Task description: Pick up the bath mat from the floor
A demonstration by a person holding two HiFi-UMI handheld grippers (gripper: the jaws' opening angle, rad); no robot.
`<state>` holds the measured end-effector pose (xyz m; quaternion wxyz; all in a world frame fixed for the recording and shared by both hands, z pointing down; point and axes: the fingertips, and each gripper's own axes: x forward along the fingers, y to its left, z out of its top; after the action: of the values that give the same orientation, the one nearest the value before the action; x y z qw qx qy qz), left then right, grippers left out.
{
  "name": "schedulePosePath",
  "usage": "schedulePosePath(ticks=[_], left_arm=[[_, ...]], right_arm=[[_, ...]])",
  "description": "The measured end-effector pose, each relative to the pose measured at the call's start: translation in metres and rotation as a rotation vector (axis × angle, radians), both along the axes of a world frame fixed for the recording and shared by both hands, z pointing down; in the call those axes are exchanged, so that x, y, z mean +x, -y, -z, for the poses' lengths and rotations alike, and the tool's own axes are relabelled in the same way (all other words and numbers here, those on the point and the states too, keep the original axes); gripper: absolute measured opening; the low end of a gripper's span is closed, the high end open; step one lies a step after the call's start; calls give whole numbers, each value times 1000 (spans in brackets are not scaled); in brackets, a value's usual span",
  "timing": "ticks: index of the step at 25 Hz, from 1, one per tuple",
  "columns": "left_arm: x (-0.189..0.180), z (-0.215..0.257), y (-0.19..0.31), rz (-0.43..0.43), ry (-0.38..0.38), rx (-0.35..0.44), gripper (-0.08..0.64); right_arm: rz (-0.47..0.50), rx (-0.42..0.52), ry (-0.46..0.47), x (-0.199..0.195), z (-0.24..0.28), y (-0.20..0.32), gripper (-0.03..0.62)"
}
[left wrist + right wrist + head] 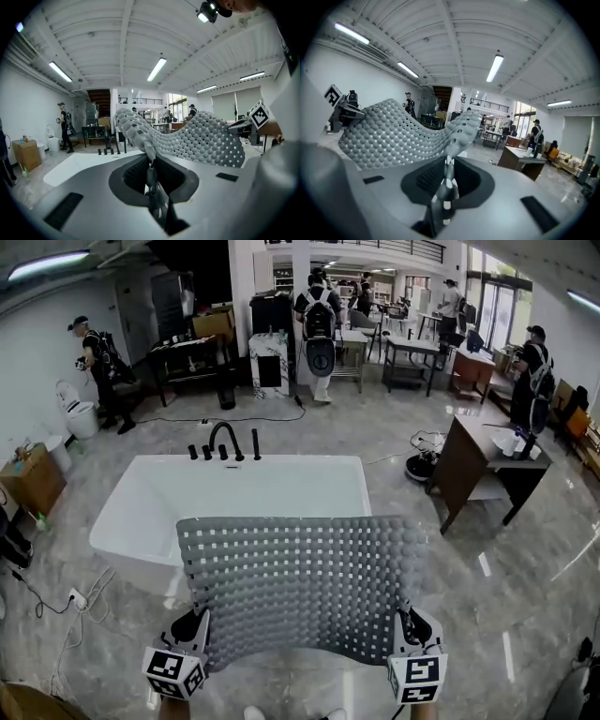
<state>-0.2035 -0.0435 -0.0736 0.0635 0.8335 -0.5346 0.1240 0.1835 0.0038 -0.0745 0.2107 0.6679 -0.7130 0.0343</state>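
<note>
A grey bath mat [300,587] studded with bumps and small holes hangs in the air, spread flat in front of me and above the near rim of the bathtub. My left gripper [197,629] is shut on its near left corner, and my right gripper [408,624] is shut on its near right corner. In the left gripper view the bath mat [197,136] rises out of the closed jaws of the left gripper [150,166] and sags toward the other gripper. From the right gripper [449,164] in the right gripper view, the bath mat [393,138] stretches away to the left.
A white bathtub [234,507] with black taps [223,442] stands just beyond the mat on a glossy marble floor. A dark wooden desk [483,465] is at the right, and a small wooden cabinet [33,479] with cables is at the left. Several people stand farther back among tables.
</note>
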Motion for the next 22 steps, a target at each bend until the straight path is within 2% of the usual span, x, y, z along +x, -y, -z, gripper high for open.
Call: schedulePosePath(ticks=[9,22], left_arm=[[-16,59,-10,47,-20,139,41],[-18,88,-10,38,-40,211,41]], right_arm=[[-12,96,12,-26,48,-17,71],[-27,160,-2,-31,74,-19,71]])
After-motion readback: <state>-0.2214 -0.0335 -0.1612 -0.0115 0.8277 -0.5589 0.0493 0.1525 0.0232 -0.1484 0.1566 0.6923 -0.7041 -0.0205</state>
